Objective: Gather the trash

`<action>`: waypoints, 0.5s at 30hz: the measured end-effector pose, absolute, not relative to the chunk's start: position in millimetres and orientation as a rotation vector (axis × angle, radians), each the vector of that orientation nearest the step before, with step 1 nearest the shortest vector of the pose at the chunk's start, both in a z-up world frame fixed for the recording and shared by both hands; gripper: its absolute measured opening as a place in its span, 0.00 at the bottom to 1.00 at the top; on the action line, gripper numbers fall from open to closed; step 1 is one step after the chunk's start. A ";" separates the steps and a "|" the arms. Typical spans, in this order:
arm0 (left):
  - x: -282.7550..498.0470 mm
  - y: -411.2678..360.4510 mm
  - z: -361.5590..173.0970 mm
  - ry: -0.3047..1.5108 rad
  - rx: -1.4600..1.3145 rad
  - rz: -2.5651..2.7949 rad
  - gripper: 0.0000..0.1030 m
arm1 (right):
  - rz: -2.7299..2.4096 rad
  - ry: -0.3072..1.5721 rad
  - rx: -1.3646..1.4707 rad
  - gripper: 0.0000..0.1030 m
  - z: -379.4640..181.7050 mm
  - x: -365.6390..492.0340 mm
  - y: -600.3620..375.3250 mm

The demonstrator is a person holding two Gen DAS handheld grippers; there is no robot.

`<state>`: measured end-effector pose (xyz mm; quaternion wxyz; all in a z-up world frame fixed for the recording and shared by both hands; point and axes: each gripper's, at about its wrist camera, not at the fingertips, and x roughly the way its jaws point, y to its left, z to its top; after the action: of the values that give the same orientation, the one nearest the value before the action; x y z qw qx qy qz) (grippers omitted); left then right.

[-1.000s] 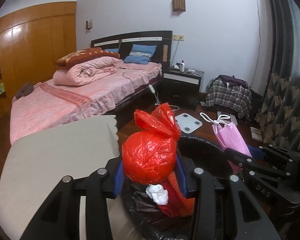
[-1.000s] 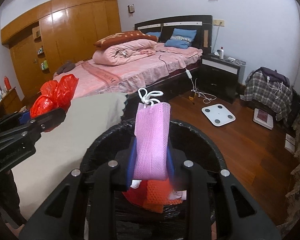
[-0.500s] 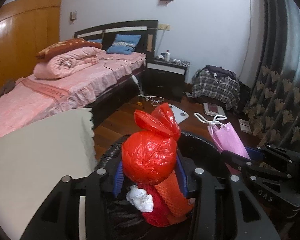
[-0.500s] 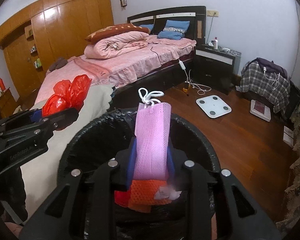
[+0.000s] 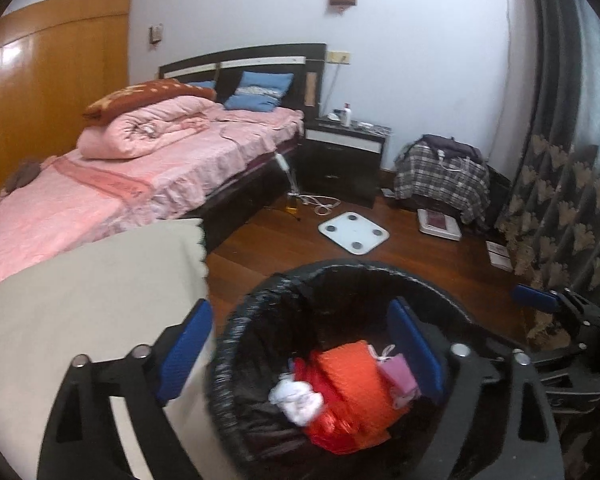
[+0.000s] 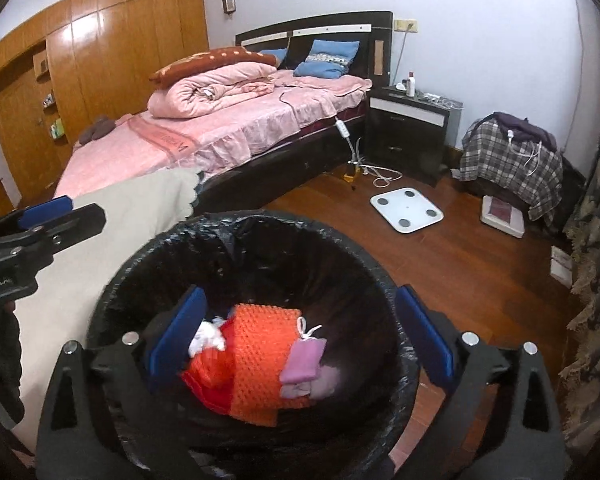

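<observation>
A black-lined trash bin (image 5: pixel 236 332) (image 6: pixel 112 300) stands on the floor below both grippers. Inside lie an orange net bag (image 5: pixel 352 376) (image 6: pixel 260 344), a red plastic bag (image 5: pixel 328 432) (image 6: pixel 208 388), a small pink pouch (image 5: pixel 398 376) (image 6: pixel 304 360) and a white crumpled tissue (image 5: pixel 296 396) (image 6: pixel 208 334). My left gripper (image 5: pixel 300 352) is open and empty above the bin. My right gripper (image 6: pixel 300 332) is open and empty above the bin. The right gripper shows at the right edge of the left wrist view (image 5: pixel 556 312).
A beige cloth-covered surface (image 5: pixel 80 300) (image 6: pixel 120 216) lies left of the bin. A pink bed (image 5: pixel 140 176) stands behind it. A white scale (image 5: pixel 354 232), a black nightstand (image 5: pixel 340 160), a plaid-covered pile (image 5: pixel 440 176) and curtains (image 5: pixel 560 200) surround the wooden floor.
Both grippers opened. The red plastic bag dropped from the left gripper and the pink pouch from the right gripper into the bin.
</observation>
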<state>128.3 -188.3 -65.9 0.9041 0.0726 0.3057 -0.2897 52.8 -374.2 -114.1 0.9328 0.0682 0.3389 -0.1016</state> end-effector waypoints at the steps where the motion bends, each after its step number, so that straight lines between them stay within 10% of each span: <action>1: 126.3 -182.2 -62.8 0.629 0.150 -0.582 0.89 | -0.200 0.692 0.143 0.93 -111.2 50.8 -371.6; 15: 84.1 -105.1 -29.2 0.607 0.127 -0.387 0.94 | -0.104 0.662 0.136 0.95 -60.1 26.6 -308.6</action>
<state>84.1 -105.1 -29.2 0.9340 0.0621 0.2966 -0.1893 26.6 -308.6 -60.1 0.9421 0.0667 0.3246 -0.0508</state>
